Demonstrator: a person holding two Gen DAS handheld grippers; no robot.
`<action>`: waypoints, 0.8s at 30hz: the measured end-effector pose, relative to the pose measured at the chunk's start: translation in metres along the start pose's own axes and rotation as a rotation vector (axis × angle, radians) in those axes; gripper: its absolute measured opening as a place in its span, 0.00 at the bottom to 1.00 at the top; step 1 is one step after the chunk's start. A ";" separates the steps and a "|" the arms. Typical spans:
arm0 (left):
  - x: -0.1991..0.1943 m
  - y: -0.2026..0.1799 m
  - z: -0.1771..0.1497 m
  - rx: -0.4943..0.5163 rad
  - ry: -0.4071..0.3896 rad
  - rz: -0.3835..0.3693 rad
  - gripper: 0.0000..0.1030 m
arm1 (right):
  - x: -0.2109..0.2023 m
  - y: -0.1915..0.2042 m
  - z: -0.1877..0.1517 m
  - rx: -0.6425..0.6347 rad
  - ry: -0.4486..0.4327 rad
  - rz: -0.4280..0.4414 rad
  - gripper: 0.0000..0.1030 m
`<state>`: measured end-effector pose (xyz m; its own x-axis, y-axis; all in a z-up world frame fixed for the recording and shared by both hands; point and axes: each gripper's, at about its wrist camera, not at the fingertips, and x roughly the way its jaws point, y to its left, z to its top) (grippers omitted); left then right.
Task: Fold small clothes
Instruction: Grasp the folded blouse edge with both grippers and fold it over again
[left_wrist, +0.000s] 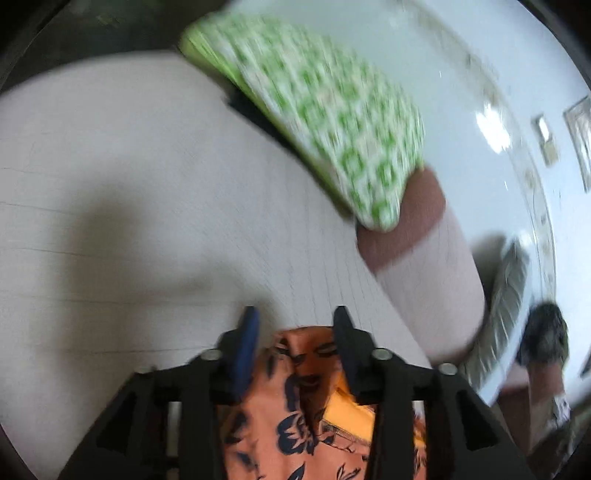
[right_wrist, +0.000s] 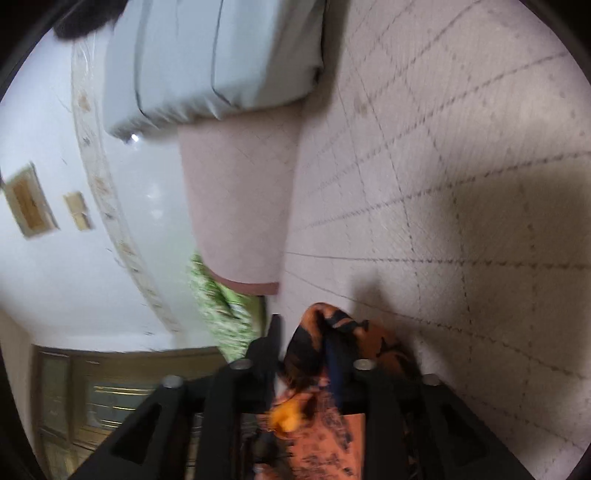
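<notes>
While both views are smeared by motion, the near field reads well enough. Left claw (left_wrist: 291, 325): fingers stand apart, and the orange floral garment (left_wrist: 314, 406) bunches between them low down near the finger bases; cannot tell whether the tips actually pinch it. Right claw (right_wrist: 306, 343): narrow, closed on a fold of the same garment (right_wrist: 325, 332), cloth humped up over the blue-padded finger.

Step in hand, as I judge it: garment lifted off the bed (left_wrist: 129, 184) by two points, being carried or spread ahead of the first fold. Next move calls for drawing the two claws apart to tension the cloth, then lowering it flat onto the bedsheet just ahead.

Farther ahead of the left claw: a pink bolster (left_wrist: 424, 266), then a green-checked pillow (left_wrist: 332, 122) beyond it. Ahead of the right claw: the same bolster (right_wrist: 236, 206), a pale grey pillow (right_wrist: 221, 59) past it.

Hidden or unclear: the garment's type, its hem and edges, and how much hangs below, all cut off at the bottom of both views. The other claw is not visible in either view.
</notes>
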<state>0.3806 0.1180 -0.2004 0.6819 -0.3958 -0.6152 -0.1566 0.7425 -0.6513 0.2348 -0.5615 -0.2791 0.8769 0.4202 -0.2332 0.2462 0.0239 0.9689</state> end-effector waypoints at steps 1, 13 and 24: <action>-0.013 0.000 -0.005 0.004 -0.029 0.021 0.46 | -0.005 0.001 -0.001 0.002 -0.030 -0.004 0.89; -0.017 -0.030 -0.148 0.177 0.184 0.258 0.50 | 0.045 0.102 -0.166 -0.683 0.193 -0.348 0.71; 0.006 -0.029 -0.119 0.114 0.141 0.284 0.50 | 0.195 0.077 -0.259 -1.015 0.399 -0.624 0.52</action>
<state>0.3043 0.0299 -0.2383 0.5151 -0.2291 -0.8259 -0.2399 0.8865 -0.3956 0.3173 -0.2426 -0.2284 0.4962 0.3265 -0.8045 -0.0102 0.9287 0.3707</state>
